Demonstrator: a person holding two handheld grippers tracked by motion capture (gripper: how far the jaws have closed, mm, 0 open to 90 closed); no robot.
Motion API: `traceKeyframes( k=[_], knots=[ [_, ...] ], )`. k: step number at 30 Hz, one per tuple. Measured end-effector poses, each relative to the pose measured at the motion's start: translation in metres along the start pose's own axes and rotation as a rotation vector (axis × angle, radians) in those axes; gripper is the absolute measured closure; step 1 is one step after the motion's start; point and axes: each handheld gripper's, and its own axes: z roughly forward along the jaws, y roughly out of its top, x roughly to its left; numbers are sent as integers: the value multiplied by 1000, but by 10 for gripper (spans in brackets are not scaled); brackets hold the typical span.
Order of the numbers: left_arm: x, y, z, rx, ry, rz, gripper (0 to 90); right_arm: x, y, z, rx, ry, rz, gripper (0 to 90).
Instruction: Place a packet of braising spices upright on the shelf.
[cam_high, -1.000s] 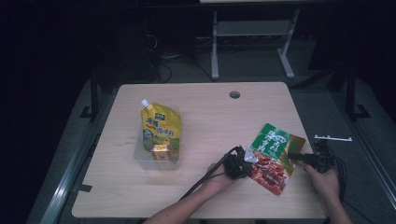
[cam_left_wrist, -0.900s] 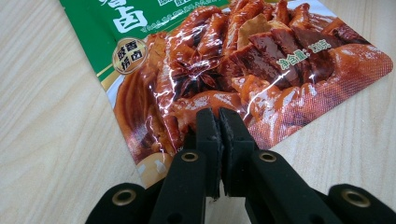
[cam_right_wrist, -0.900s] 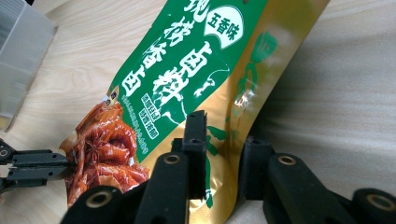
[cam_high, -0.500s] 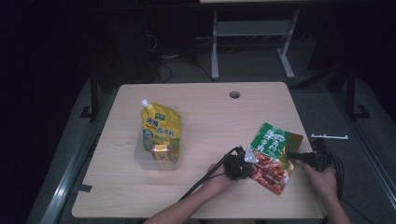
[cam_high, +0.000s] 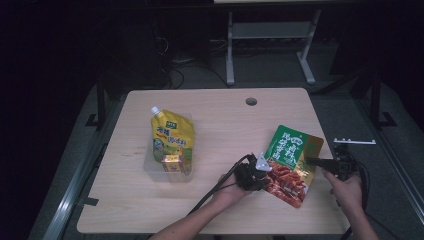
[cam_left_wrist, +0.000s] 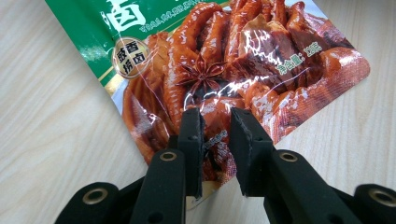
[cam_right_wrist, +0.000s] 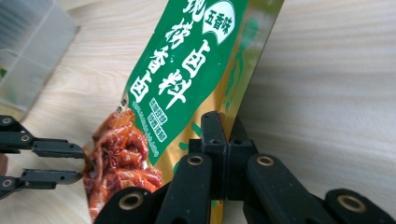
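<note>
A green and red snack pouch (cam_high: 292, 155) printed with braised meat lies tilted at the table's right. My right gripper (cam_high: 308, 161) is shut on the gold right edge of the snack pouch (cam_right_wrist: 187, 70), which is pinched between the closed jaws of the right gripper (cam_right_wrist: 227, 122), and holds that side slightly off the wood. My left gripper (cam_high: 266, 172) is at the pouch's lower left corner. The jaws of the left gripper (cam_left_wrist: 215, 119) have just been opening and stand apart over the red part of the pouch (cam_left_wrist: 224, 60) without pressing it. The left gripper (cam_right_wrist: 83, 163) also appears in the right gripper view.
A yellow spouted pouch (cam_high: 172, 135) rests over a clear plastic container (cam_high: 150, 167) at the left, with a small orange box (cam_high: 172, 164) inside. A cable hole (cam_high: 251, 101) sits near the table's far edge. The table's right edge is close to my right hand.
The right gripper closed on the pouch's right edge and rose a little with it. The left gripper's jaws parted at the pouch's lower corner.
</note>
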Motion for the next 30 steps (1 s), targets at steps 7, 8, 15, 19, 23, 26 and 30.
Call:
traceKeyframes(
  k=[7, 8, 15, 19, 23, 26, 30],
  knots=[
    [1, -5, -10, -21, -4, -15, 705, 16, 8, -8, -31, 19, -48, 897],
    [1, -7, -14, -37, -3, -24, 696, 23, 12, -11, -41, 28, -68, 897],
    [1, -13, -25, -62, -2, -22, 654, 49, 22, -22, -67, 45, -149, 898],
    [-2, -18, -32, -80, -1, -22, 636, 69, 29, -26, -68, 61, -215, 899],
    [-3, -22, -40, -90, -3, -22, 612, 82, 34, -27, -63, 68, -247, 899],
    [-4, -27, -47, -101, -2, -28, 596, 97, 39, -28, -57, 76, -296, 899],
    [-3, -31, -52, -99, 0, -20, 573, 114, 45, -27, -54, 85, -349, 899]
  ],
)
